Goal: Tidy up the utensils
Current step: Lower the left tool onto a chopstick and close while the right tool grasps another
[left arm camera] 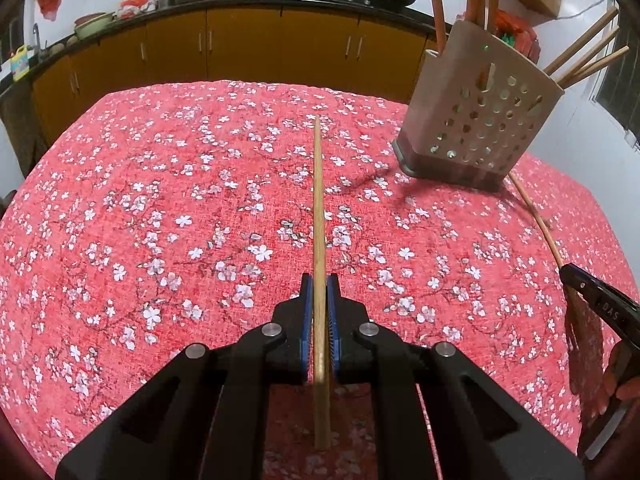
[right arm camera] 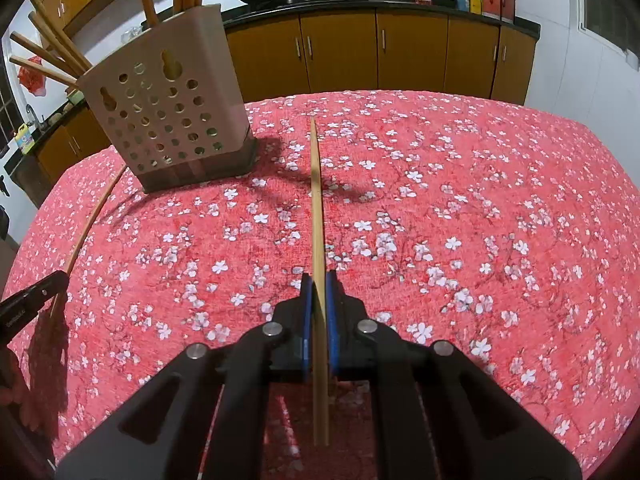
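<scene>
Each hand-held gripper, left and right, was clenched on its own thin wooden chopstick, held above the red blossom-patterned bench, near the beige perforated plastic utensil holder already holding other sticks.

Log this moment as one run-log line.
left claw: shut on chopstick | right claw: shut on second chopstick | holder: upright on tablecloth

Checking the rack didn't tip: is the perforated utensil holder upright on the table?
Upright: the utensil holder stands on its dark base on the tablecloth, chopsticks sticking out its top.
</scene>
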The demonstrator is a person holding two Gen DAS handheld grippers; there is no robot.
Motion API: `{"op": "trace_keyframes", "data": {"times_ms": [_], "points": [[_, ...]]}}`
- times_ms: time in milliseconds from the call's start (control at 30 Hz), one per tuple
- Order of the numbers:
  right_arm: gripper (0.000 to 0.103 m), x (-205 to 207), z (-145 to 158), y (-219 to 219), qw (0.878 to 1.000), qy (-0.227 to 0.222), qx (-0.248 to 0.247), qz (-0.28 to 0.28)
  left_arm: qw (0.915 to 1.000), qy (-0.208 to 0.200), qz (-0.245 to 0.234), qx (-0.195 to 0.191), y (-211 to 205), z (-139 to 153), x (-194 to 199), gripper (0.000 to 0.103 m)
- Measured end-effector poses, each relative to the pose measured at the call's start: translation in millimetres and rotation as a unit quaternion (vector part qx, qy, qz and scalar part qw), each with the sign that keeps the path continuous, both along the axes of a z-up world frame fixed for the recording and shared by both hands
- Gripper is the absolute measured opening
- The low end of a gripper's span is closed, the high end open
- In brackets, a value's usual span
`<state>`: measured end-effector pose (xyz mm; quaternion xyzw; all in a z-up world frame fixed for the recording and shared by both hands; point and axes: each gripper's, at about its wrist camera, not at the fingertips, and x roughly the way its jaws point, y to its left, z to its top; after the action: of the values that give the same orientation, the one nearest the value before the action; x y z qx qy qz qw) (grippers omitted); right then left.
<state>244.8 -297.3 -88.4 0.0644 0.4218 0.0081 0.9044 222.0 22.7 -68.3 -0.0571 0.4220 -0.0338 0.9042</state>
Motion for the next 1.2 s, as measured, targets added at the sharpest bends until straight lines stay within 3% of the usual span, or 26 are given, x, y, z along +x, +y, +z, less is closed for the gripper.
{"op": "trace_keyframes", "data": {"times_ms": [1200], "points": [[0.008, -3.9, 1.1, 0.7, 1.000, 0.001, -0.005, -0.004, 1.0000, 0.000, 0.001, 0.003, -4.2, -0.1, -1.6, 0.009]]}}
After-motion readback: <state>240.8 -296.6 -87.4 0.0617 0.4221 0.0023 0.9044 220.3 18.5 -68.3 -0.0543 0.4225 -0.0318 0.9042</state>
